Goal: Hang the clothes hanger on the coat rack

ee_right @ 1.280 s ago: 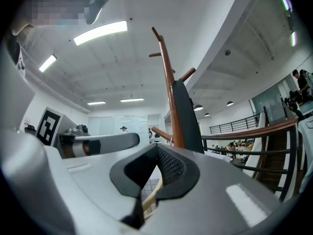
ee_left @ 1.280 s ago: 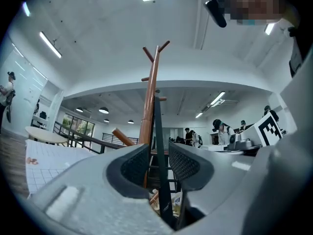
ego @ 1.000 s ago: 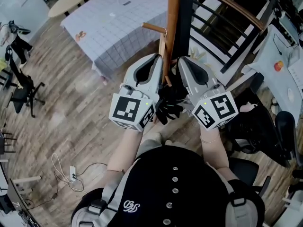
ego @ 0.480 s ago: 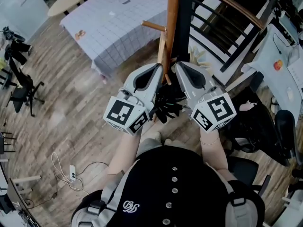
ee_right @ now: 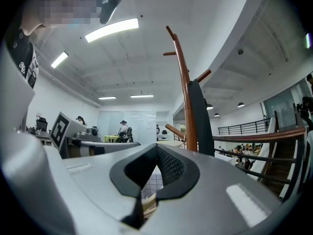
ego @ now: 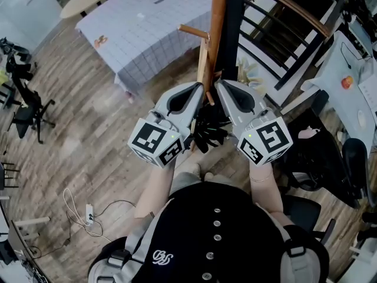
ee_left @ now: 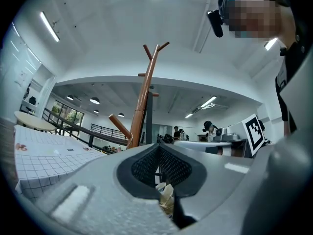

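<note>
Against the coat rack (ego: 217, 28), the clothes hanger (ego: 203, 69) seems hung under a peg (ego: 193, 32), just between the left gripper (ego: 200, 87) and right gripper (ego: 217, 84), whose jaws are both together on nothing, so backing straight off without nudging it looks wisest.

Centre frame, head view: the person's left gripper (ego: 199, 87) and right gripper (ego: 218, 83) are held side by side, tips close together, jaws closed on both, bare forearms (ego: 154, 187) reaching up from the lower frame.

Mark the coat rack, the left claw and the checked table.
coat rack (ego: 218, 22), head view, brown upright pole.
left claw (ee_left: 159, 147), left gripper view, where shut tips meet.
checked table (ego: 141, 40), head view, bare cloth top.
</note>
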The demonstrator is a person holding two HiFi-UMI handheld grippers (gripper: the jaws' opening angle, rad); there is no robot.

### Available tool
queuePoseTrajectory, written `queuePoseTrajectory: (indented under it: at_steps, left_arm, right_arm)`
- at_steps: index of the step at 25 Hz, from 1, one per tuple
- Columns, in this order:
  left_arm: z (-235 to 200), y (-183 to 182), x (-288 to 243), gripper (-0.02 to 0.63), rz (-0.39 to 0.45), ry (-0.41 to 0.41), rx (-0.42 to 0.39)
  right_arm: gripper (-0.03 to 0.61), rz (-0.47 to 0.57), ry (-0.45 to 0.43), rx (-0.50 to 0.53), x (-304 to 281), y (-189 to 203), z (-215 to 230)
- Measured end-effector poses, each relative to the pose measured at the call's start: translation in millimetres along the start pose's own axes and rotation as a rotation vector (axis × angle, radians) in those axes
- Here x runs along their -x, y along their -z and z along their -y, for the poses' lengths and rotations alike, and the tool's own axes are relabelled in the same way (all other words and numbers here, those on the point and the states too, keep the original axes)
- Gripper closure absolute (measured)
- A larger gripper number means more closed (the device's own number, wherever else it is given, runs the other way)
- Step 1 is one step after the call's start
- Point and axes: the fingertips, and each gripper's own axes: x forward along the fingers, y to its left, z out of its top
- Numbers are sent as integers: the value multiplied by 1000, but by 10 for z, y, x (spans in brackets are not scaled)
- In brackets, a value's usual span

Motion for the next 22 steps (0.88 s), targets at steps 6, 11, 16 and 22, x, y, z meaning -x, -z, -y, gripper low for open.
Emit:
queuePoseTrajectory:
  at_steps: [6,11,16,22]
  left_arm:
    - [-1,45,-21,615,-11,14,17]
    - [-23,73,-21,615,-13,17,33]
    - [-38,87,-37,615,-19,14,35]
    - [-21,92,-54,615,-24,25,45]
  right_arm:
    - [578,-24,1,4,-22,72,5]
    - [578,-41,-2,7,-34,132,7]
    - [578,-46,-14,12,-55,149,-10]
    - [578,-44,-24,7,-82,136,-33]
